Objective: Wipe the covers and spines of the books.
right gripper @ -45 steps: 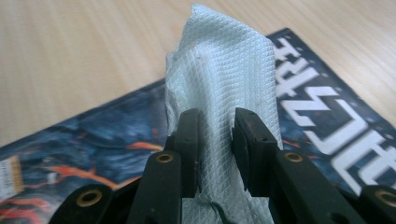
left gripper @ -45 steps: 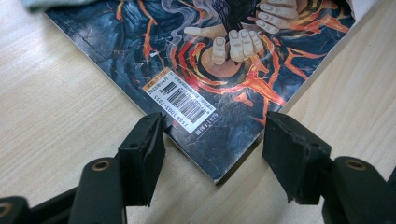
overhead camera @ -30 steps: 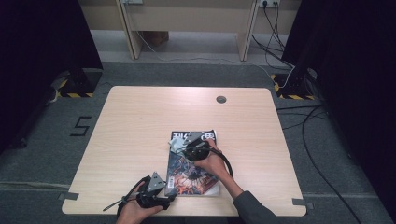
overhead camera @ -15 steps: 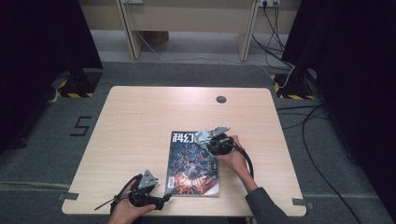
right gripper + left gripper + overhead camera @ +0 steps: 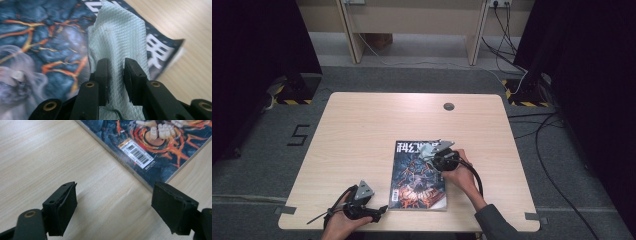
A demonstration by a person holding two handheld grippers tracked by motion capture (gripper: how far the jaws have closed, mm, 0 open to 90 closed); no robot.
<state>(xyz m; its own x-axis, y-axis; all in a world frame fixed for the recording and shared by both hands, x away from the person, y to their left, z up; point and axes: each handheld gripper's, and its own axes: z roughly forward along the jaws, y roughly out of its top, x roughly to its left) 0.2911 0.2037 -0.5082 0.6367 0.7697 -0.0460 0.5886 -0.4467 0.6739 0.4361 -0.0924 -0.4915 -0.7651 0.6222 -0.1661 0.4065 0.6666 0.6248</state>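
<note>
A pale blue-green cloth [image 5: 117, 37] with a fine quilted weave is pinched between the two black jaws of the right gripper [image 5: 116, 75], which are closed tight on its bunched lower part while the free end stands up ahead of them. Seen from the high view, that cloth [image 5: 428, 150] rests on the upper right part of a magazine [image 5: 417, 175], with the right gripper [image 5: 439, 156] and the person's right hand [image 5: 459, 172] over the magazine's right edge. In the right gripper view the cover [image 5: 45, 32] beneath the cloth shows dark blue rock veined with orange, and large white characters run along its top beside bare wood. The magazine lies flat on the light wooden table [image 5: 362, 130], in the near half and a little right of the middle, its title end pointing away from the person. The left gripper [image 5: 379, 212] sits at the table's near edge, just beside the magazine's near left corner, held by the left hand [image 5: 343, 222]. In the left gripper view its jaws [image 5: 120, 207] stand wide apart with only tabletop between them, having just been opening, and the magazine's corner with its white barcode label [image 5: 136, 156] lies ahead of them, untouched. A small round grommet [image 5: 448, 106] sits near the table's far edge.
</note>
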